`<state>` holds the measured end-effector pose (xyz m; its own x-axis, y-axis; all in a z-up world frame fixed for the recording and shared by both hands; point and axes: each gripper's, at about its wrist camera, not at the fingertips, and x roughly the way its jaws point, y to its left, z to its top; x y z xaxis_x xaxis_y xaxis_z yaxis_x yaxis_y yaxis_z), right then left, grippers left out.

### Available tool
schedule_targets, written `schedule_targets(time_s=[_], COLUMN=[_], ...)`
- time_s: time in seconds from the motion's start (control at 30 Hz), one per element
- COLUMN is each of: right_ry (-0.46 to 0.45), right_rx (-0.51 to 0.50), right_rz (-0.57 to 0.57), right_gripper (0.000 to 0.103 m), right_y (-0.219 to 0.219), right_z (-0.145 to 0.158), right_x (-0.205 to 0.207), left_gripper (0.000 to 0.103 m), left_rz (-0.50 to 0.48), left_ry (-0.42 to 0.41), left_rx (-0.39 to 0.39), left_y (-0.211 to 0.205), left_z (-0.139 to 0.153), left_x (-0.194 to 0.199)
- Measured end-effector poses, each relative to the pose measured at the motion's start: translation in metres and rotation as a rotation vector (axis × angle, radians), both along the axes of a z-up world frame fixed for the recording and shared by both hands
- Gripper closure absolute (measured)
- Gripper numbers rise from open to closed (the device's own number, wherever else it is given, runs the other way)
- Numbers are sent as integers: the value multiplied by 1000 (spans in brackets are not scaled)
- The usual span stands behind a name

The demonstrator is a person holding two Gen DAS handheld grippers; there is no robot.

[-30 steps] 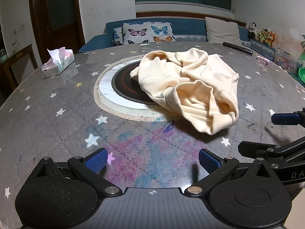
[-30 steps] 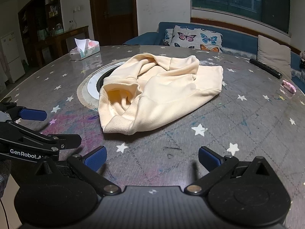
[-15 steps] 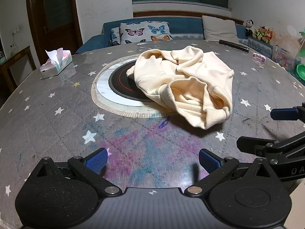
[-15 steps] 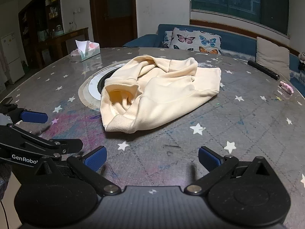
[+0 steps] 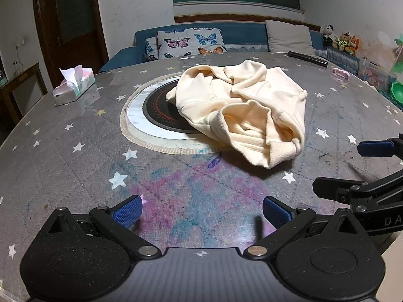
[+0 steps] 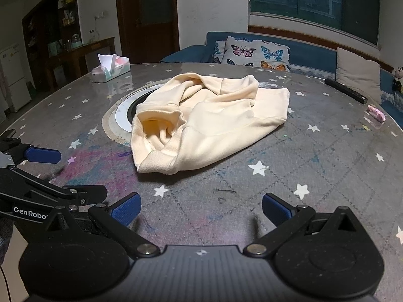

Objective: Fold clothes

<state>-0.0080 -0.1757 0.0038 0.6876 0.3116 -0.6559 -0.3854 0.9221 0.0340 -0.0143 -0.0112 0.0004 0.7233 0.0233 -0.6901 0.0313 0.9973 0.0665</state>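
A cream sweatshirt point(image 5: 241, 110) lies crumpled in a heap on the round grey star-patterned table point(image 5: 75, 171), partly over the black round hotplate point(image 5: 161, 110) at the centre. It also shows in the right wrist view point(image 6: 209, 123). My left gripper point(image 5: 201, 210) is open and empty, low over the table's near edge, well short of the garment. My right gripper point(image 6: 200, 210) is open and empty too, beside it. Each gripper shows in the other's view: the right gripper point(image 5: 362, 166) at the right, the left gripper point(image 6: 50, 173) at the left.
A tissue box point(image 5: 74, 86) stands at the table's far left. A black remote point(image 5: 307, 59) and a pink wrapper point(image 5: 340, 73) lie at the far right. A blue sofa with a butterfly cushion point(image 5: 189, 42) is behind the table.
Both grippers have drawn back slightly from the sweatshirt and tilted up; the garment looks smaller and farther. Both stay open. The sweatshirt has not moved.
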Motion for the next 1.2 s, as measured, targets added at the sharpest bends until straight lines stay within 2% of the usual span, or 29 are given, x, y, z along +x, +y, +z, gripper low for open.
schedule_targets(time_s=[1.2], right_ry=[14], right_rx=[-14], right_rz=[24], right_gripper=[0], right_y=[9], right_z=[2], right_x=[32], left_gripper=[0], left_rz=[1], left_ry=[14], left_rx=[19], left_y=[10], left_z=[1], left_x=[31])
